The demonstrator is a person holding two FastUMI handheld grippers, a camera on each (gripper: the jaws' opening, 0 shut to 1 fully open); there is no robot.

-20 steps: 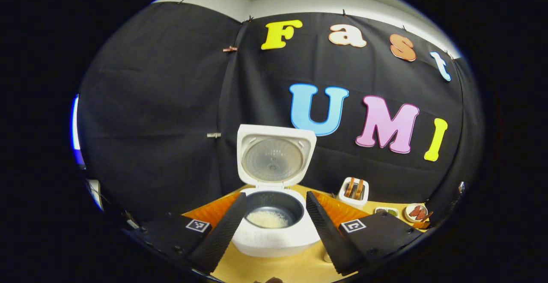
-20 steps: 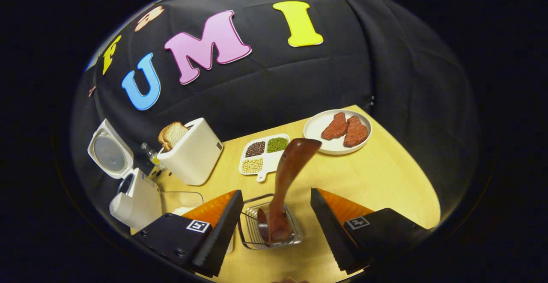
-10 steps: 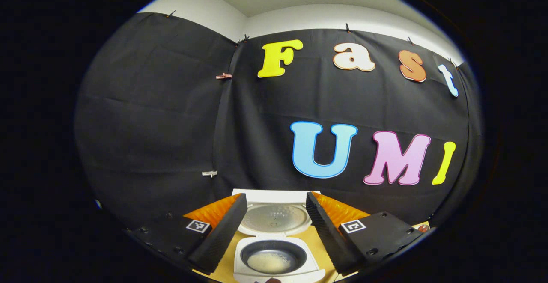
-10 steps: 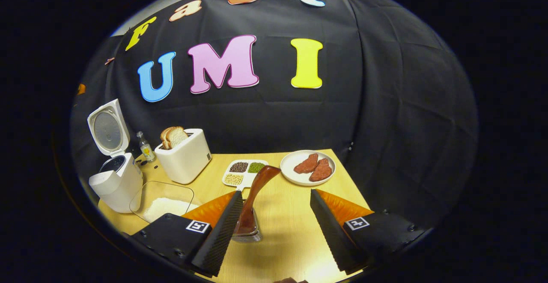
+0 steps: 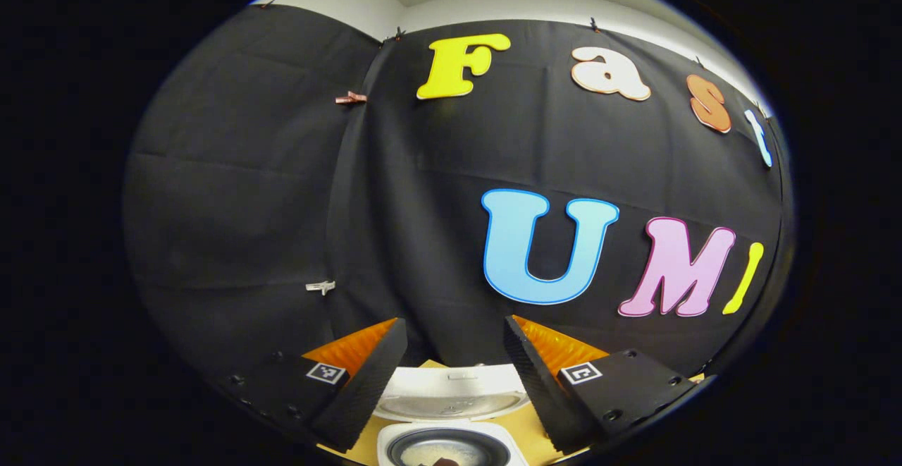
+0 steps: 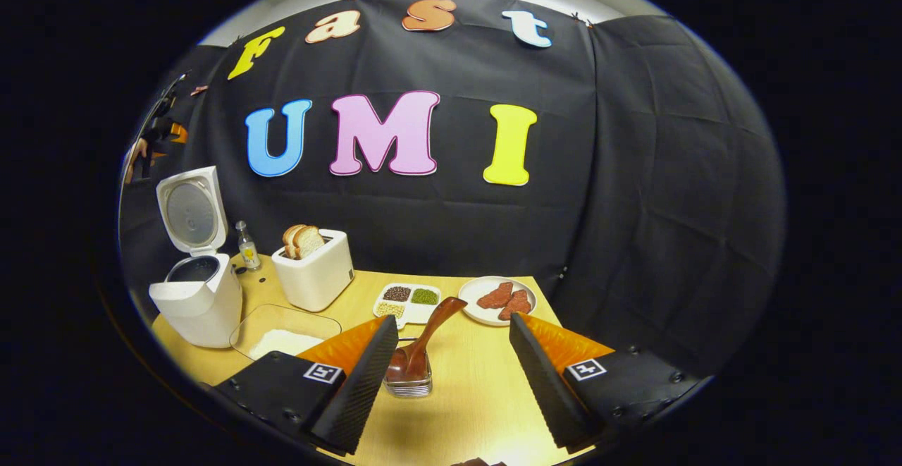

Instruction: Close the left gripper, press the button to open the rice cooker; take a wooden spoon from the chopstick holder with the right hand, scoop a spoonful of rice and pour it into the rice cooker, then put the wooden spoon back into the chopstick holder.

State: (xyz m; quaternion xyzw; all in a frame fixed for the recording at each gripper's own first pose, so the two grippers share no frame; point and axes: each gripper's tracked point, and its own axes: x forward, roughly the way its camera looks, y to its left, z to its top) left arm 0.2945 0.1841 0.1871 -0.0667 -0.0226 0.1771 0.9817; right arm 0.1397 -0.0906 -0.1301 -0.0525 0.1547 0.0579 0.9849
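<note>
Spoon (image 6: 423, 335) standing handle-up in the holder (image 6: 409, 383) on the tabletop (image 6: 479, 395), leaning to the right, seen between the fingers of the right gripper (image 6: 451, 381). Jaws of that gripper stand wide apart and hold nothing. Against the earlier frames the right gripper view has pulled back and levelled: the holder, once close below the fingers, now sits smaller and farther off, and more of the tabletop shows.

Cooker (image 6: 197, 290) at the far left of the tabletop, lid raised upright; inner pot mostly hidden behind its rim from this side. Glass dish (image 6: 285, 332) holding rice (image 6: 282, 342) lies just right of the cooker, its near edge cut off by the gripper body. Behind stand a small bottle (image 6: 246, 244), a toaster (image 6: 315, 276) with bread, a divided tray (image 6: 409, 300) of beans and a plate (image 6: 497, 298) with two red pieces.

Left gripper (image 5: 451, 381): jaws likewise open and empty. Its view has tilted upward since a second ago; the cooker (image 5: 451, 424), then fully framed, is now pushed to the bottom edge, with the lid foreshortened and the pot (image 5: 447, 450) cut off. Rice inside the pot is hard to make out. A small dark shape at the very bottom edge cannot be identified.
</note>
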